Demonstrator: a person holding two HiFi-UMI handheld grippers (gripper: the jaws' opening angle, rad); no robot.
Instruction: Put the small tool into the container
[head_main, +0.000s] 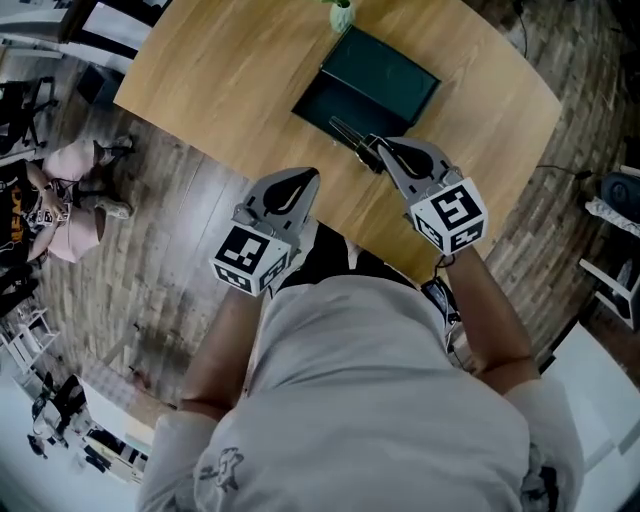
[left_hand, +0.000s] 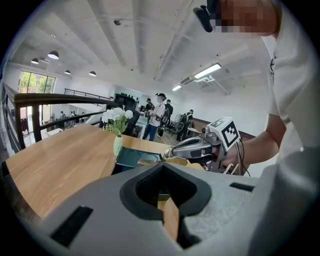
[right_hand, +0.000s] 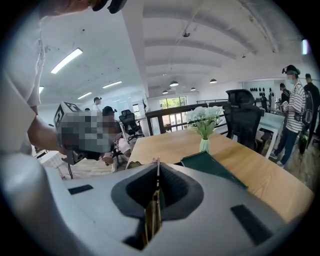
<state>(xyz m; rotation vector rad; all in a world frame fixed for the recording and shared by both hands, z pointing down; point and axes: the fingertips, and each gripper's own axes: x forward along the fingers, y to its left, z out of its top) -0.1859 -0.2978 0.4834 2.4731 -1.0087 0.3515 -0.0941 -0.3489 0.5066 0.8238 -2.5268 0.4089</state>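
as the right gripper (head_main: 380, 152) pinches just the end of the small tool (head_main: 348, 133), it may drop short of the container (head_main: 385, 75); left gripper (head_main: 305, 180) fingers pressed together, empty.

Both bare forearms are bent forward from the elbows. The right gripper (head_main: 380, 152) reaches further ahead, its fingers clamped on the small tool (head_main: 350, 136). The left gripper (head_main: 306, 180) is held nearer the body, fingers almost together, gripping nothing.

Grey hand-held grippers (head_main: 303, 182) (head_main: 383, 152) (marker cubes (head_main: 250, 258) (head_main: 451, 215)); shirt (head_main: 380, 400) perhaps white.
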